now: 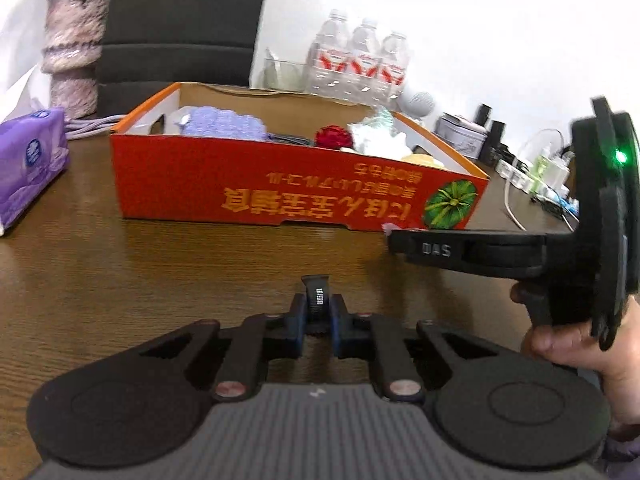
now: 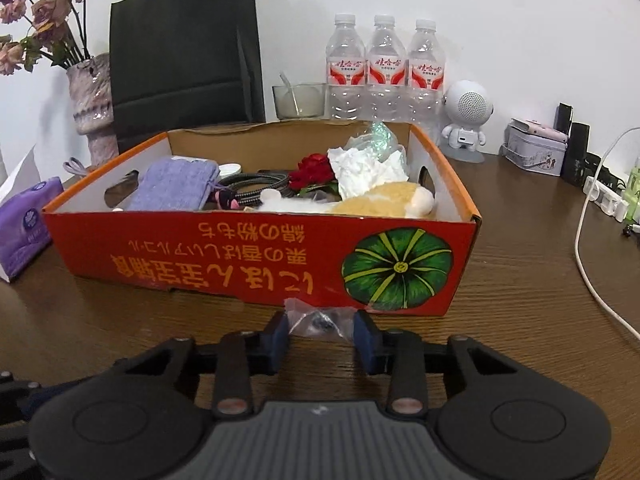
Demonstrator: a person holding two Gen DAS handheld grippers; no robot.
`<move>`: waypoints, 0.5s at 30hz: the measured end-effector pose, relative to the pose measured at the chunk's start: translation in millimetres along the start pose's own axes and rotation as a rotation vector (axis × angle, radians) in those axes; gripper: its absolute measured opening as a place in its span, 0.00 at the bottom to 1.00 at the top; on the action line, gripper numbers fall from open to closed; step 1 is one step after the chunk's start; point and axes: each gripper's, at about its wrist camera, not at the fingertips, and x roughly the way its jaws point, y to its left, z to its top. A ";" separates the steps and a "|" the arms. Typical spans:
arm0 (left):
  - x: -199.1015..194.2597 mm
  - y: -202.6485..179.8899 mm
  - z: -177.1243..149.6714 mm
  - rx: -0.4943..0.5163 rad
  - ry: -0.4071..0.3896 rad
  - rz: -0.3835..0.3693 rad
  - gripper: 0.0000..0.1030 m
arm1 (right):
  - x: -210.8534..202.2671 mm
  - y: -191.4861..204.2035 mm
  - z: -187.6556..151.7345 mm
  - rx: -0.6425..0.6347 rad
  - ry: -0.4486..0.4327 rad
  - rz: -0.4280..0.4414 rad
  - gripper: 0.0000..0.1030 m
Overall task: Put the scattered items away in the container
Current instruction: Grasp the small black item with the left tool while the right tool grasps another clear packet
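Observation:
The red cardboard box (image 1: 280, 184) with a pumpkin print stands on the wooden table; it also shows in the right wrist view (image 2: 256, 256). It holds a purple cloth (image 2: 172, 190), cables, a red flower (image 2: 314, 174), white tissue (image 2: 368, 174) and a plush toy (image 2: 384, 200). My left gripper (image 1: 318, 312) is shut on a small black band (image 1: 318, 294), in front of the box. My right gripper (image 2: 322, 330) is shut on a small clear plastic bag (image 2: 320, 318) with a dark piece inside, just before the box's front wall. The right gripper also shows from the side in the left wrist view (image 1: 394, 236).
A purple tissue pack (image 1: 30, 160) lies left of the box. A vase (image 2: 94, 100), black bag (image 2: 184, 48), glass (image 2: 300, 100), three water bottles (image 2: 384, 68) and a white speaker (image 2: 466, 120) stand behind it. A tin (image 2: 536, 152), white cable (image 2: 592, 264) and power strip are at the right.

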 end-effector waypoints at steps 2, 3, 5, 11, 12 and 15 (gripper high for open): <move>-0.5 2.7 0.3 -0.011 -0.005 0.019 0.12 | -0.2 -0.1 0.5 -0.003 0.003 0.002 0.28; -0.5 3.4 0.3 -0.011 -0.007 0.026 0.12 | 0.1 0.6 1.3 -0.006 0.006 -0.001 0.25; -1.9 4.9 0.7 -0.014 -0.017 0.027 0.12 | -0.9 0.6 2.1 -0.013 0.016 0.005 0.21; -12.1 2.4 0.3 -0.005 -0.050 0.089 0.12 | -10.7 -9.6 -2.5 0.028 0.022 0.046 0.18; -16.9 1.5 0.1 -0.007 -0.053 0.102 0.12 | -14.6 -11.4 -5.0 0.031 0.023 0.058 0.18; -33.6 -1.7 -0.8 -0.023 -0.066 0.107 0.12 | -30.7 -15.9 -16.0 0.031 0.027 0.068 0.18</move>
